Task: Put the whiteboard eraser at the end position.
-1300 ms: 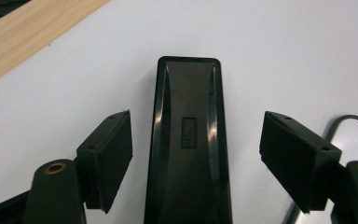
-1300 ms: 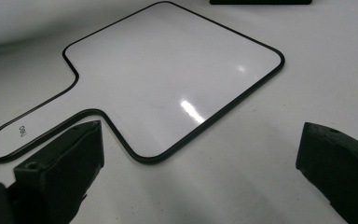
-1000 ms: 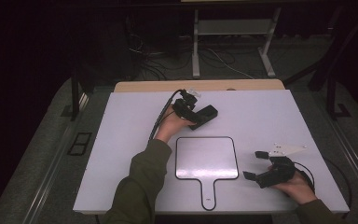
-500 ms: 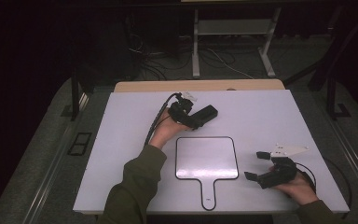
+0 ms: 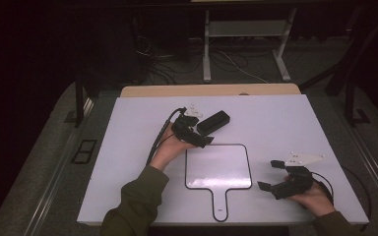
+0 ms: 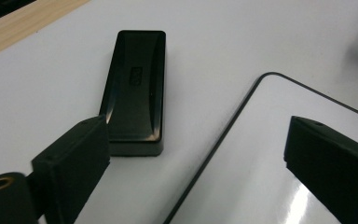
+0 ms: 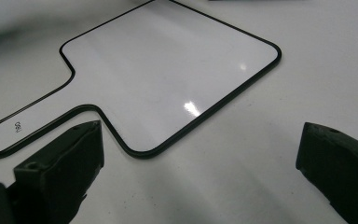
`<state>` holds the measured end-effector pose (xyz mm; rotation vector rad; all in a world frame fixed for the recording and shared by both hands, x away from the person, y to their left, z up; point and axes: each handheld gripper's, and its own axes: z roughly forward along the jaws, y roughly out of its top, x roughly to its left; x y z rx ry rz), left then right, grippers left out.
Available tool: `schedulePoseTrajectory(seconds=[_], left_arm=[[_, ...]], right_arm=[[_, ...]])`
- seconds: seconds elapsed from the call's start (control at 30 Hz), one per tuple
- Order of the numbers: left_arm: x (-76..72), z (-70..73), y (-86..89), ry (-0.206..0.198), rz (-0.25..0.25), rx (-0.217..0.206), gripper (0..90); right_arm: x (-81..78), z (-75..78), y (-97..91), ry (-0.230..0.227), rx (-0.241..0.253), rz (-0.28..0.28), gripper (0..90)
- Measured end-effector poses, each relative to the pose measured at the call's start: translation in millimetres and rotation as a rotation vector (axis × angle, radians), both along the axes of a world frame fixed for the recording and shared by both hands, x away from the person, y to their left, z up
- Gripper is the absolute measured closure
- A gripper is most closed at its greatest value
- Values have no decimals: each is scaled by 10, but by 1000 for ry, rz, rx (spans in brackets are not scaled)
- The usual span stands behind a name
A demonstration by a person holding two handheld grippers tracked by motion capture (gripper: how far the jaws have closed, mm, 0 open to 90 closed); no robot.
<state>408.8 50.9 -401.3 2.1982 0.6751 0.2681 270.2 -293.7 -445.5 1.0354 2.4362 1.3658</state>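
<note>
The black whiteboard eraser (image 6: 136, 88) lies flat on the white table (image 5: 285, 123), just beyond the far left corner of the paddle-shaped whiteboard (image 5: 218, 166), close to it but apart from its black rim. We read it as put down there on purpose: off the writing surface, yet within easy reach of it. Our left gripper (image 5: 195, 133) sits just beside the eraser's near end; in the left gripper view one jaw overlaps the eraser's near corner while the other hangs over the board, and nothing lies between them. Those jaws have just been opening and now stand released, gripping nothing, which fits a hand that has let the eraser go and is drawing clear. The whiteboard lies flat with its handle toward us, its surface clean and glossy, so wiping looks finished, though that is our judgement. Our right gripper (image 5: 281, 178) rests low near the table's front edge, to the right of the board, with its jaws spread wide and empty; we take it to be parked out of the way.
</note>
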Motion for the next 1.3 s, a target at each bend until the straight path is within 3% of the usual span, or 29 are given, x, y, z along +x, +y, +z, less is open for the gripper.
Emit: schedulePoseTrajectory(seconds=[0.27, 0.57, 0.77, 1.3], left_arm=[[-160, -53, 116, 2, 14, -9, 0], [-355, -72, 301, 3, 24, -52, 0], [-473, -99, 388, -16, 21, -52, 0], [-757, -86, 638, -60, 14, -123, 0]], right_arm=[[-3, -2, 1, -2, -4, 2, 0], [-16, 2, 0, -4, -2, 5, 0], [-18, 3, 4, -6, -5, 5, 0], [-22, 2, -12, -11, 6, 2, 0]])
